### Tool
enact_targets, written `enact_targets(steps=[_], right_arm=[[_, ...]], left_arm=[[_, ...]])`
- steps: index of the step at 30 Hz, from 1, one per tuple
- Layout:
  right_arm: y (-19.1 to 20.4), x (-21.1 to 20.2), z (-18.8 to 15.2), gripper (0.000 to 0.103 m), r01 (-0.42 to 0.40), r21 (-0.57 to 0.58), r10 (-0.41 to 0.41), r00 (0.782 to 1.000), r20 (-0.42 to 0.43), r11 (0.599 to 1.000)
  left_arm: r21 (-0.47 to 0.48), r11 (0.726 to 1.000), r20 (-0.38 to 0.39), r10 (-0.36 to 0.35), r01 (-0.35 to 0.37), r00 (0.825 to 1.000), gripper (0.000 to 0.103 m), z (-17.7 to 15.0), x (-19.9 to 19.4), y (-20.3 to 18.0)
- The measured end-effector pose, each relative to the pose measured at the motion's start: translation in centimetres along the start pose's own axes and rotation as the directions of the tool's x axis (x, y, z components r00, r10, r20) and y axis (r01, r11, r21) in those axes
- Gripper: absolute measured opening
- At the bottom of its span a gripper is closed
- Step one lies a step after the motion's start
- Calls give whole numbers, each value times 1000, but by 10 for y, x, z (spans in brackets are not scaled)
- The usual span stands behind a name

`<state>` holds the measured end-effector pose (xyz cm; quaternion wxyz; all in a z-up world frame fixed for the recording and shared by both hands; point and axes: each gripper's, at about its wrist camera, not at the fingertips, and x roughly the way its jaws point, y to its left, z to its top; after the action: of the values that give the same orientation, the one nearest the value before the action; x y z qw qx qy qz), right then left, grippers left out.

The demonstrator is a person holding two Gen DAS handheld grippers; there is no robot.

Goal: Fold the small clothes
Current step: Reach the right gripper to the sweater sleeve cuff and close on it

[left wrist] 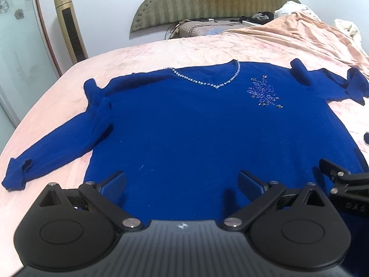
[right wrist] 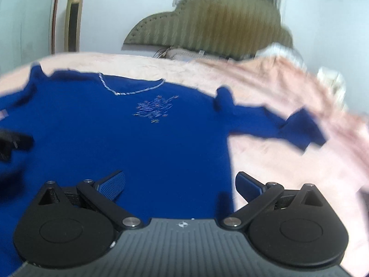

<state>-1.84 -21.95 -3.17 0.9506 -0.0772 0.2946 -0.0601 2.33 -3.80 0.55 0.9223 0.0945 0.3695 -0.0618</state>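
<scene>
A royal-blue sweater point(left wrist: 196, 127) with a beaded V-neck and a beaded flower on the chest lies flat, front up, on the pink bed, sleeves spread to both sides. It also shows in the right wrist view point(right wrist: 129, 143), which is blurred. My left gripper point(left wrist: 182, 182) is open and empty above the sweater's hem. My right gripper point(right wrist: 180, 184) is open and empty above the sweater's right hem edge; it also shows in the left wrist view point(left wrist: 341, 180) at the right edge.
The pink bedspread point(left wrist: 161, 53) covers the bed. A bunched peach blanket point(left wrist: 299, 30) and pillows lie at the far right by the olive headboard point(left wrist: 207, 2). A gold tower fan point(left wrist: 69, 27) stands at the left wall.
</scene>
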Motion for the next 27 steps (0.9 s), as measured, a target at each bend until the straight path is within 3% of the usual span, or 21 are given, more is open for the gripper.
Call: enact_targets(steps=[2,6,11,14,16,18,19,20,23,27], right_arm=[[-2,3,-2,103,-3,8,3,1000,-8,1000],[-13,2,-1,103,-115,115,116,993,-8,987],[-26,-1,1,103,-24,-41,23,999,-36,999],[-51,4,4,102,-59,-66,53,995,-85,996],[-66,7,16,103,18,-102,-20,1000,-19,995],[-80,13,24,103,126,-137,-112,988,104,983],[-90,22,25,103,148,-168,-121,980,159,975],[-100,33,24,103,142,-192,-111,981,162,971],[-134,74,23,102,158,-132,-148,986,78,979],[-169,116,18,88,138,-83,-139,990,-3,987]], left_arm=[[7,1000,12,2,-2,1000,103,2,-1,-3],[19,1000,7,-10,10,1000,103,6,3,-9],[53,999,8,-8,7,1000,103,7,7,-13],[43,999,6,-11,11,1000,103,10,10,-12],[36,999,1,-21,21,1000,103,12,13,-13],[37,999,-3,-27,27,1000,103,14,15,-16],[39,999,-3,-28,28,1000,103,15,15,-18],[44,999,0,-30,30,1000,103,15,14,-20],[73,997,14,-30,29,999,103,15,12,-24],[103,995,15,-10,9,1000,103,19,14,-28]])
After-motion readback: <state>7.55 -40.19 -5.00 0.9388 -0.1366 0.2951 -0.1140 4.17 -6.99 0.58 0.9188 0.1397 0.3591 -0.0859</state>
